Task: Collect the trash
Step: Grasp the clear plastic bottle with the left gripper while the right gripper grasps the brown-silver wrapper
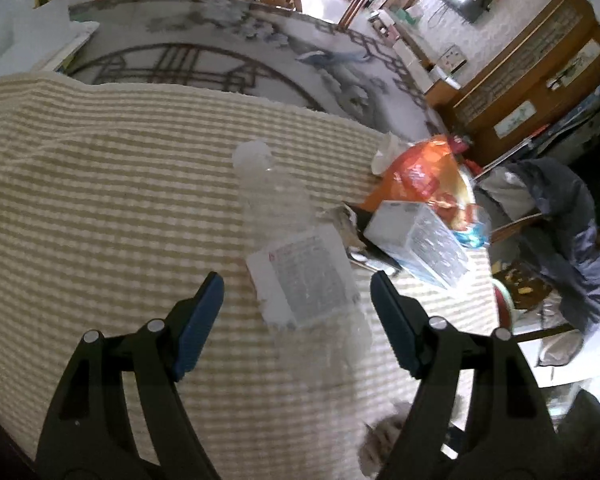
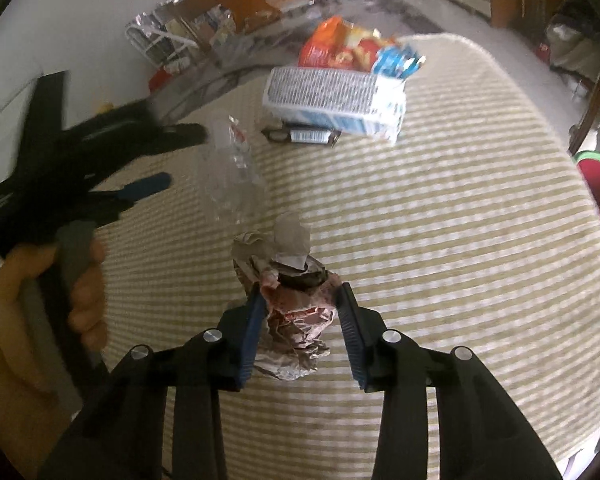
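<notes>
A clear plastic bottle (image 1: 292, 248) with a white label lies on the striped cloth (image 1: 100, 184). My left gripper (image 1: 296, 288) is open, its blue pads on either side of the bottle's lower half, apart from it. In the right wrist view the bottle (image 2: 230, 172) lies just ahead of the left gripper (image 2: 180, 156). My right gripper (image 2: 300, 300) is shut on a crumpled silver wrapper wad (image 2: 292, 320), held above the cloth (image 2: 460, 240).
A white and blue carton (image 2: 336, 100), an orange snack bag (image 2: 332, 46), a blue wrapper (image 2: 398, 58) and a small dark packet (image 2: 300, 135) lie at the cloth's far side. A dark jacket (image 1: 556, 224) hangs at the right. A wire rack (image 2: 156, 42) stands behind.
</notes>
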